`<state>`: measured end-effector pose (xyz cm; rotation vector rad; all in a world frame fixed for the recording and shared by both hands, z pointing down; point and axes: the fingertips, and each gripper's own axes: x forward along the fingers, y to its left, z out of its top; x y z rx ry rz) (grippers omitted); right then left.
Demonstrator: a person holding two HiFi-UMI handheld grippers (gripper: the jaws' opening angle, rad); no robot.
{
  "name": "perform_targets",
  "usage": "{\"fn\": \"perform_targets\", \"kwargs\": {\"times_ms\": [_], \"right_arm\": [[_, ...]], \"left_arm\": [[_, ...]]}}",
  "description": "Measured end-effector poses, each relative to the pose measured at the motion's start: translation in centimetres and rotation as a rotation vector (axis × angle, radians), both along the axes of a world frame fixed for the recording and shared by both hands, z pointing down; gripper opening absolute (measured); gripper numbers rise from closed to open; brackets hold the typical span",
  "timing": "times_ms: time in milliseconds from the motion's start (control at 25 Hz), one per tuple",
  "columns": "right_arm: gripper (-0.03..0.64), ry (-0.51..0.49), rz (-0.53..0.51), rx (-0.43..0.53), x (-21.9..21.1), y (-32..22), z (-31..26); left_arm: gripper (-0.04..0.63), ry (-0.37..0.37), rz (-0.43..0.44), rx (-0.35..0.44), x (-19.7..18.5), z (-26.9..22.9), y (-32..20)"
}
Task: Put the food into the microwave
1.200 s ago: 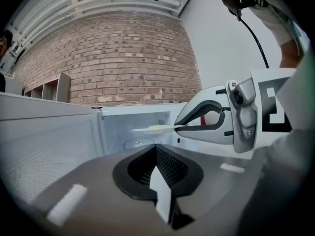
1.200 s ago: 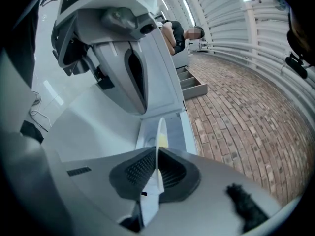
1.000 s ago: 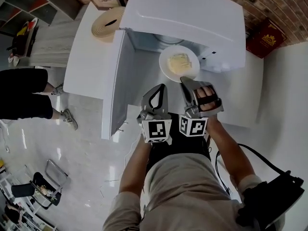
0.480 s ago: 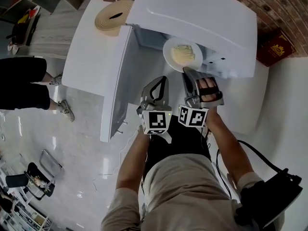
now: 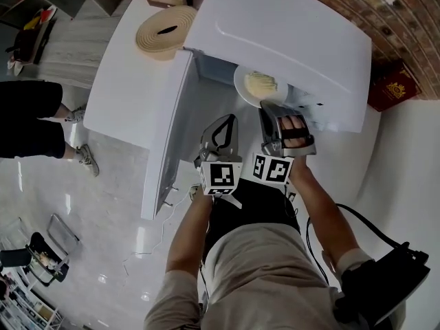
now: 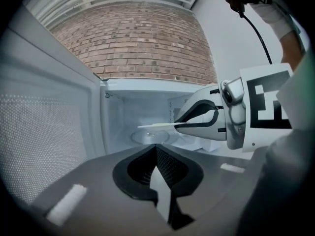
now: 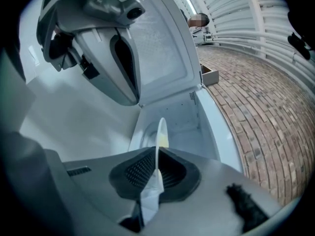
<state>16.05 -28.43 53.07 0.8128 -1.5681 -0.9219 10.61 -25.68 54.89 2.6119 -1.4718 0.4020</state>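
The right claw point(image 7: 156, 167) is closed on the rim of a white plate point(image 5: 242, 92) and holds it flat. Yellow food point(image 5: 261, 83) lies on the plate. The plate sits in the mouth of the white microwave point(image 5: 289, 33), above the round glass tray point(image 6: 150, 137), not touching it. The left claw point(image 6: 156, 167) is just beside the right one, closed on nothing. The microwave door point(image 5: 168, 115) stands open to the left. The microwave rests on a white desk point(image 5: 124, 81).
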Motion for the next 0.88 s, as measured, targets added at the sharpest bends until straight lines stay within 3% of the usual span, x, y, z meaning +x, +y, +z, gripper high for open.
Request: {"fn": "perform_targets", "kwargs": {"times_ms": [560, 880], "right_arm": [[0.023, 0.027, 0.000, -0.038, 0.1, -4.2, 1.8], [0.023, 0.028, 0.018, -0.059, -0.3, -6.4, 2.5]], "left_arm": [[0.006, -0.004, -0.005, -0.015, 0.4, 1.5, -3.2], [0.006, 0.010, -0.008, -0.064, -0.3, 2.8, -3.4]]}}
